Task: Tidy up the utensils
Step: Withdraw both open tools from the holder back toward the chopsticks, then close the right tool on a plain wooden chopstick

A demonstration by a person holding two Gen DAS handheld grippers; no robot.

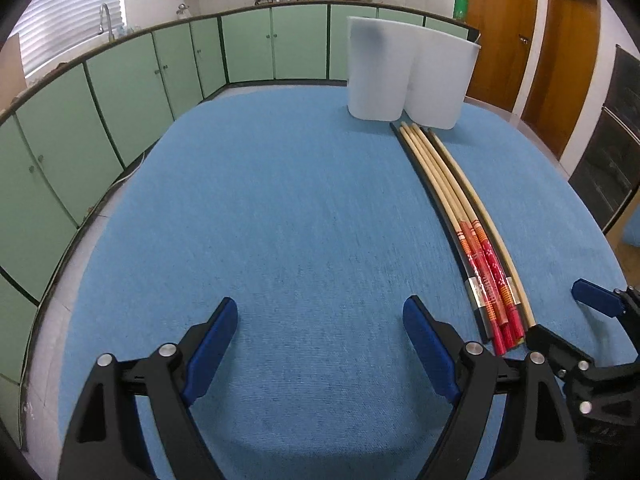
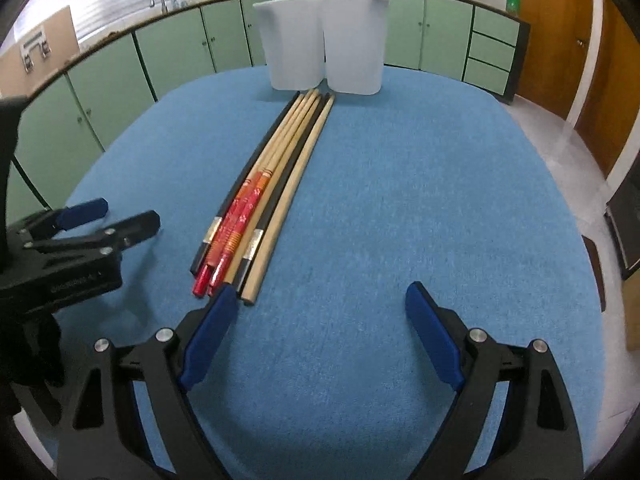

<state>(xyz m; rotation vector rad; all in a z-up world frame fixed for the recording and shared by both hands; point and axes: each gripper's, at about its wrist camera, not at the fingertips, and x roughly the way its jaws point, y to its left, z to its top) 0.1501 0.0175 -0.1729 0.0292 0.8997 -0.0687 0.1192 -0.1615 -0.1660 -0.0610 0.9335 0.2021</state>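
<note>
Several chopsticks (image 2: 264, 184) lie side by side on the blue tablecloth (image 2: 400, 208): black ones, plain wooden ones and ones with red patterned ends. Their tips point at a white two-part holder (image 2: 324, 40) at the far edge. They also show in the left wrist view (image 1: 460, 208), with the holder (image 1: 408, 72) beyond. My left gripper (image 1: 320, 324) is open and empty, left of the bundle. My right gripper (image 2: 320, 308) is open and empty, its left finger (image 2: 212, 328) just below the chopsticks' near ends.
The table is round, with its edge (image 1: 132, 184) close on the left. Green kitchen cabinets (image 1: 160, 72) run behind it, with a sink tap and pots on the counter. Wooden doors (image 1: 532, 40) stand at the right.
</note>
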